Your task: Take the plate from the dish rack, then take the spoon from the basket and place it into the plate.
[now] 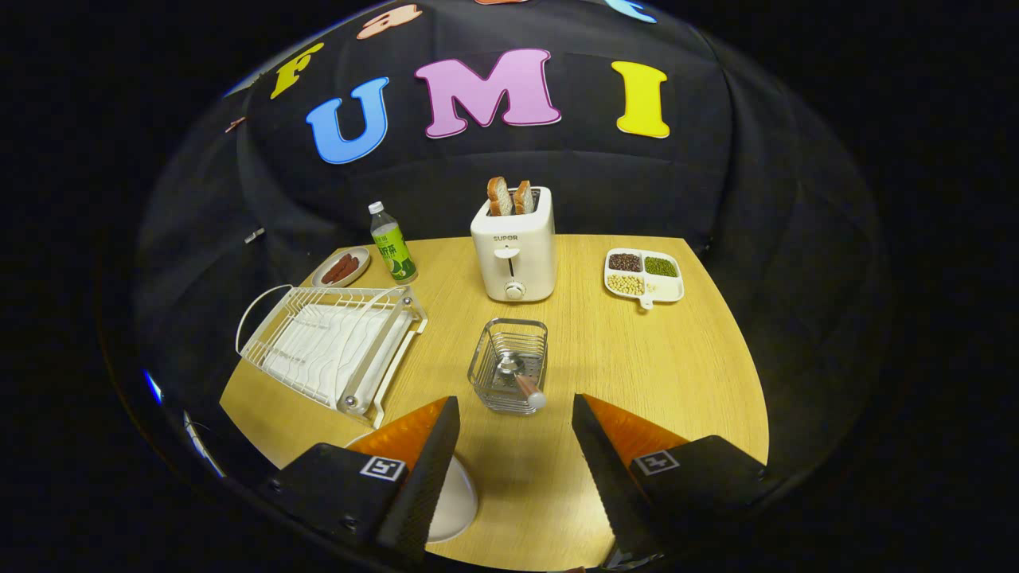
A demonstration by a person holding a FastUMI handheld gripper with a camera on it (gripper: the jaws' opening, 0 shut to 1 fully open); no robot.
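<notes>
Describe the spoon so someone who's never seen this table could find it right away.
Start at the white toaster at the back of the wooden table; the wire basket stands just in front of it, ahead of the open gripper. The spoon lies inside, handle leaning over the near rim. It is the one metal utensil, with a brownish handle.
</notes>
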